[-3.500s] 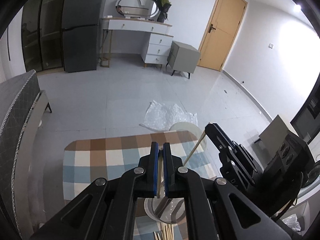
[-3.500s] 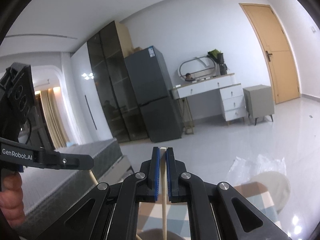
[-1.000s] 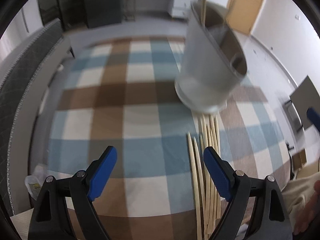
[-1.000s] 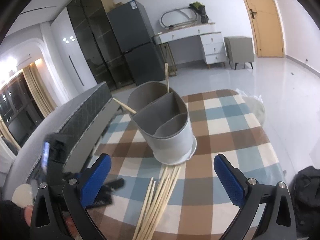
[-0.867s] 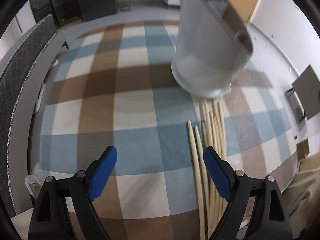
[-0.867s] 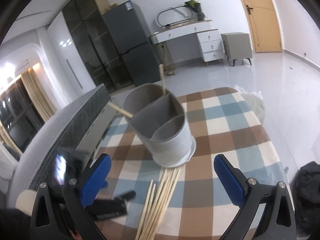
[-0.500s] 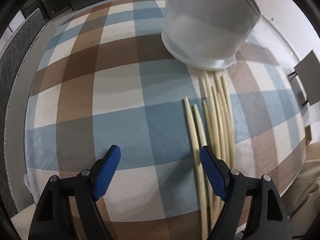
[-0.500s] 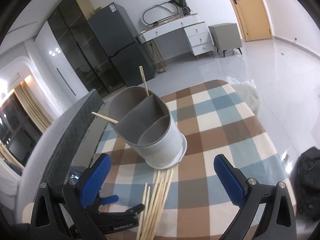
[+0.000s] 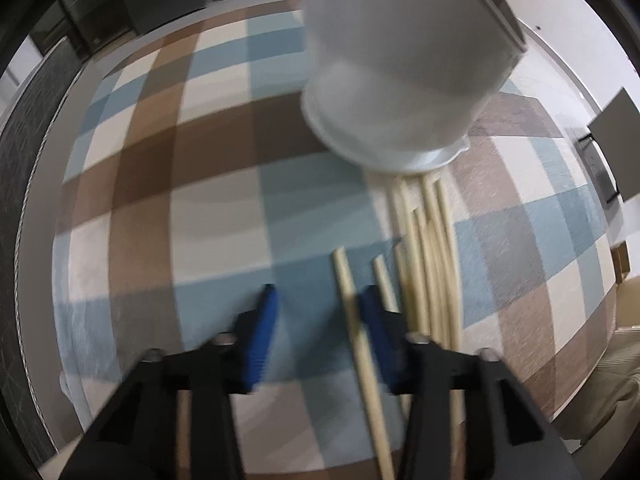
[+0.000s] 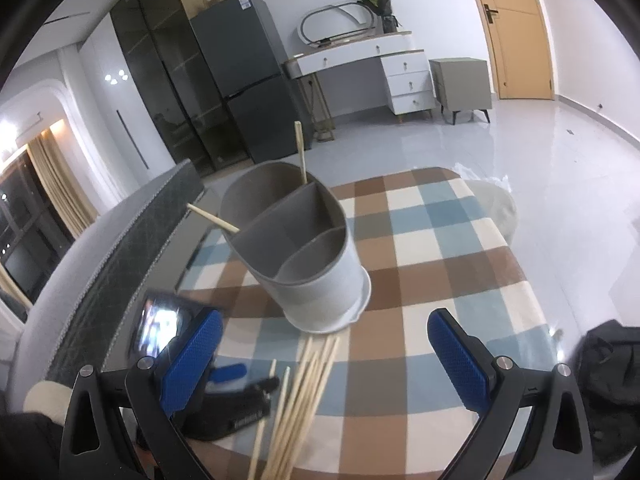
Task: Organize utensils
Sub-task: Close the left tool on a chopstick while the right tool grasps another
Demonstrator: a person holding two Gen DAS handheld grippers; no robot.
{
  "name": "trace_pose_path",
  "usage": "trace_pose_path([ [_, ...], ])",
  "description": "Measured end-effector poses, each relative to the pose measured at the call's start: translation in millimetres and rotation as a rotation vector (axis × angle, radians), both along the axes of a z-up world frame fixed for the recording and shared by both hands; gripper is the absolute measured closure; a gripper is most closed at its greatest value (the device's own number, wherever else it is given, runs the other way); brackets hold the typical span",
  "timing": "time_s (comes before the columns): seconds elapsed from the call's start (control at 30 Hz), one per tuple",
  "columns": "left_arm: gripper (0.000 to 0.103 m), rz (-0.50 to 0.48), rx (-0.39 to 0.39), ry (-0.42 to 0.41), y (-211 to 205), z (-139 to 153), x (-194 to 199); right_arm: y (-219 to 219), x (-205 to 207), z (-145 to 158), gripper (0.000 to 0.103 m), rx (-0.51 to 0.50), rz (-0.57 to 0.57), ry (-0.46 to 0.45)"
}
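Left gripper (image 9: 316,312): pointed steeply down at the checked tablecloth (image 9: 216,208); its jaws have just been closing and stand partly apart, unclenched. One chopstick (image 9: 352,312) lies between the blue pads, close against the right one – contact cannot be judged through the blur.
Right gripper (image 10: 324,356): jaws spread wide, nothing between them.
Loose chopsticks (image 9: 432,264): bundled flat on the cloth, at about five o'clock from the holder, tips reaching its base.
Holder (image 10: 304,256): grey, three compartments, upright on the table – two chopsticks (image 10: 300,152) are seen leaning in the rear compartment.
Left gripper, seen from the right wrist (image 10: 240,376): low at seven o'clock of the holder, beside the bundle.
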State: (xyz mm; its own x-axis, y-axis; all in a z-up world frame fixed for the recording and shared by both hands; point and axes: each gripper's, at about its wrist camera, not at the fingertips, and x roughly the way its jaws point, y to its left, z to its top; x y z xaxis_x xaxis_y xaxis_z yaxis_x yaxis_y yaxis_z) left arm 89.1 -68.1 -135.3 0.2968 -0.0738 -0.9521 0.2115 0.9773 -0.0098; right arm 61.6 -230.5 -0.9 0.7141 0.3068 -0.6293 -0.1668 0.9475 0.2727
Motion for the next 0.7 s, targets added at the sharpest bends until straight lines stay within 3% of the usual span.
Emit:
trace_pose_path([
  [0.1, 0.1, -0.021, -0.017, 0.003, -9, 2, 1, -2, 2, -6, 0.0, -0.009, -0.006, 0.025],
  [0.27, 0.102, -0.013, -0.082, 0.007, -1, 6, -3, -4, 11, -22, 0.0, -0.014, -0.02, 0.098],
  [0.33, 0.103, -0.002, -0.102, -0.027, 12, 18, -6, -1, 16, -31, 0.002, -0.035, -0.026, 0.143],
  [0.37, 0.103, 0.008, -0.132, -0.039, 17, 25, -8, 1, 18, -36, 0.004, -0.052, -0.028, 0.164],
  [0.53, 0.103, 0.053, -0.21, -0.092, 40, 55, -9, 8, 31, -66, 0.038, -0.04, 0.005, 0.295],
  [0.63, 0.103, 0.077, -0.239, -0.096, 51, 64, -10, 15, 38, -79, 0.047, -0.031, 0.02, 0.354],
  [0.7, 0.103, 0.083, -0.253, -0.116, 64, 74, -6, 19, 42, -80, 0.047, -0.014, 0.032, 0.361],
])
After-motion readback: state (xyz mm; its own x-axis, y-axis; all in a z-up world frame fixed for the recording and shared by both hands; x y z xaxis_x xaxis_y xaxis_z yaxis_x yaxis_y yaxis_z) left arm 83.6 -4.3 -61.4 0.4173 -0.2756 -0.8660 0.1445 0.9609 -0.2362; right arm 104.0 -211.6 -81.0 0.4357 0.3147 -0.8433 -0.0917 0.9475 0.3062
